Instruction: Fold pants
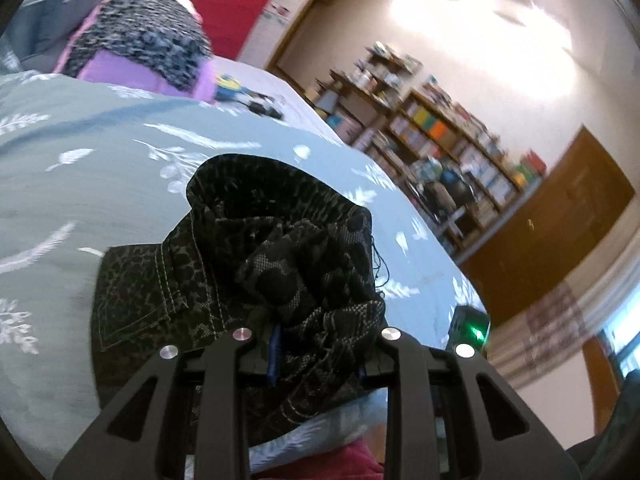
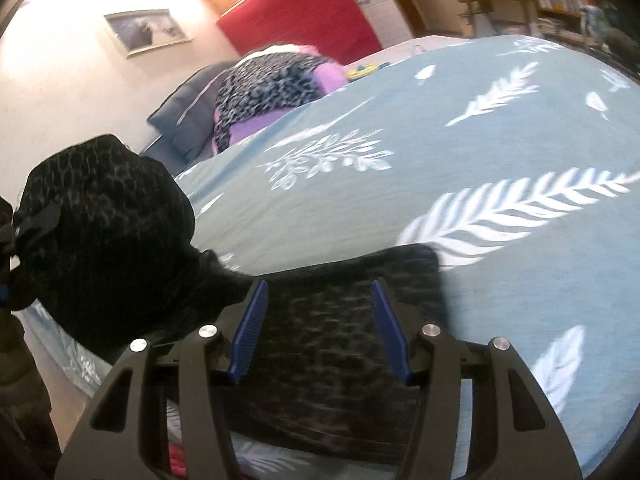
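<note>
The pants point(image 1: 280, 248) are dark with a leopard-like pattern and pale stitching. In the left wrist view a bunched part of them rises from between the fingers of my left gripper point(image 1: 320, 356), which is shut on the cloth; its pads are mostly buried in fabric. In the right wrist view that lifted bunch point(image 2: 108, 220) hangs at the left. A flatter stretch of the pants point(image 2: 340, 344) lies on the bed edge. My right gripper point(image 2: 320, 308) stands open over that stretch, its blue pads point(image 2: 252, 320) well apart and not pressing on cloth.
The bed has a grey-blue duvet point(image 2: 480, 140) with white feather prints. A pile of leopard and purple clothes point(image 2: 272, 80) and a dark pillow lie near a red panel point(image 2: 300, 12). Bookshelves point(image 1: 440, 152) stand beyond the bed's far side.
</note>
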`<state>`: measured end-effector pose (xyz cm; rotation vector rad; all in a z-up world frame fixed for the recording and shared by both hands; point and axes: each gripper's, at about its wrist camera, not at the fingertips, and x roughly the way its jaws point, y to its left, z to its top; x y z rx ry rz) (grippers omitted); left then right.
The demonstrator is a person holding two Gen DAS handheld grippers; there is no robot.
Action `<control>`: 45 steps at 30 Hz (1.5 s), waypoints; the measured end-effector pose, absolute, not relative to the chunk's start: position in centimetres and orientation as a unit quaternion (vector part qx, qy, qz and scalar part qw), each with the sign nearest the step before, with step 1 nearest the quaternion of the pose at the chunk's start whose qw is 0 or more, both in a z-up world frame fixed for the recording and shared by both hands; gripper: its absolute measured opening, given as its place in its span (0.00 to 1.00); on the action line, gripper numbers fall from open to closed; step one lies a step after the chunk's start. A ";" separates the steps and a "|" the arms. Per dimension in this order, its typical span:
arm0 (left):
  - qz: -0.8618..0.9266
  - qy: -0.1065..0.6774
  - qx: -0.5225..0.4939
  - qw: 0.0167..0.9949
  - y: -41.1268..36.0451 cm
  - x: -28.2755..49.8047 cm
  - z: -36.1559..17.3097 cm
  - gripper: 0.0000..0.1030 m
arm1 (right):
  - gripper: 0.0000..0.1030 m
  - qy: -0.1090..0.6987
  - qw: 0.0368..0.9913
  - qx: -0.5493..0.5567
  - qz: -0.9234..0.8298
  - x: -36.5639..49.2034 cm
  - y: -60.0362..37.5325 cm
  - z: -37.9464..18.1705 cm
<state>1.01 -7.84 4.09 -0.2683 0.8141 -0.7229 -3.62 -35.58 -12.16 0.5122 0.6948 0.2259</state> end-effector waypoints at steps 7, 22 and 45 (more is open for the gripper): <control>-0.375 0.426 -0.057 0.821 -15.2 1.0 0.4 0.25 | 0.54 0.330 0.900 0.276 0.074 -4.8 -39.4 -13.3; -0.393 0.496 -0.031 0.774 -18.9 2.0 -5.9 0.51 | 0.54 0.333 0.895 0.295 0.040 -5.6 -42.2 -14.7; -0.313 0.479 -0.117 0.812 -8.2 3.8 -5.2 0.65 | 0.65 0.361 0.867 0.316 0.133 -5.5 -37.6 -13.4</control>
